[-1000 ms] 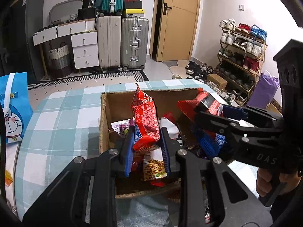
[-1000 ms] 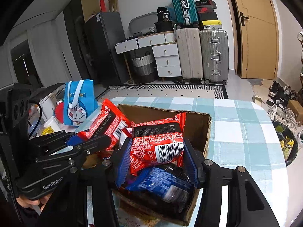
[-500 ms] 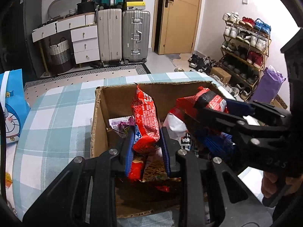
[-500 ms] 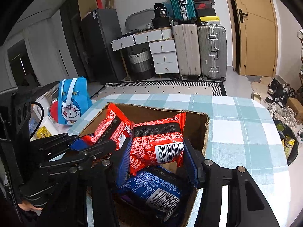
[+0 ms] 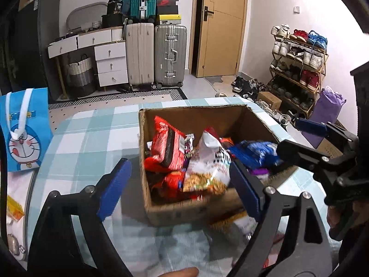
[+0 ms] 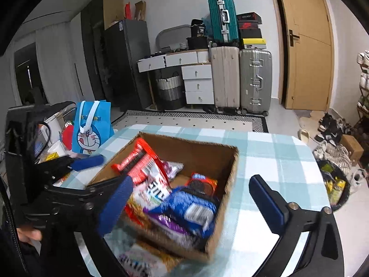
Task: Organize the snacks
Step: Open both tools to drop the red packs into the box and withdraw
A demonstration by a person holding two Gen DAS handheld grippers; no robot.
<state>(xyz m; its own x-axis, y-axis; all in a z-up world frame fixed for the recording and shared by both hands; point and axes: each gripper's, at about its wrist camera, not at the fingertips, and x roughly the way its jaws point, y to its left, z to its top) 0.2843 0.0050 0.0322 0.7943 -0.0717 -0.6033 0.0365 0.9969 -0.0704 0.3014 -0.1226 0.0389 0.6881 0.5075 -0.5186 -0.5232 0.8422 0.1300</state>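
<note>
A cardboard box (image 5: 189, 210) (image 6: 233, 166) on the checked table holds several snack packets. A red packet (image 5: 169, 146) (image 6: 140, 161) leans at its left side, beside a white and orange packet (image 5: 208, 173) and a blue packet (image 5: 256, 151) (image 6: 193, 210). A small red packet (image 6: 203, 183) lies near the box's middle. My left gripper (image 5: 182, 189) is open and empty over the near edge of the box. My right gripper (image 6: 191, 198) is open and empty above the box; it shows in the left wrist view (image 5: 299, 136) at the right.
A blue cartoon gift bag (image 5: 22, 129) (image 6: 91, 127) stands at the table's left. More packets (image 6: 138, 260) lie on the table in front of the box. Suitcases (image 5: 170, 54), drawers and a shoe rack (image 5: 297, 67) stand across the room.
Both grippers opened and let go of their red packets, which now lie in the box. Both grippers pulled back and up from the box.
</note>
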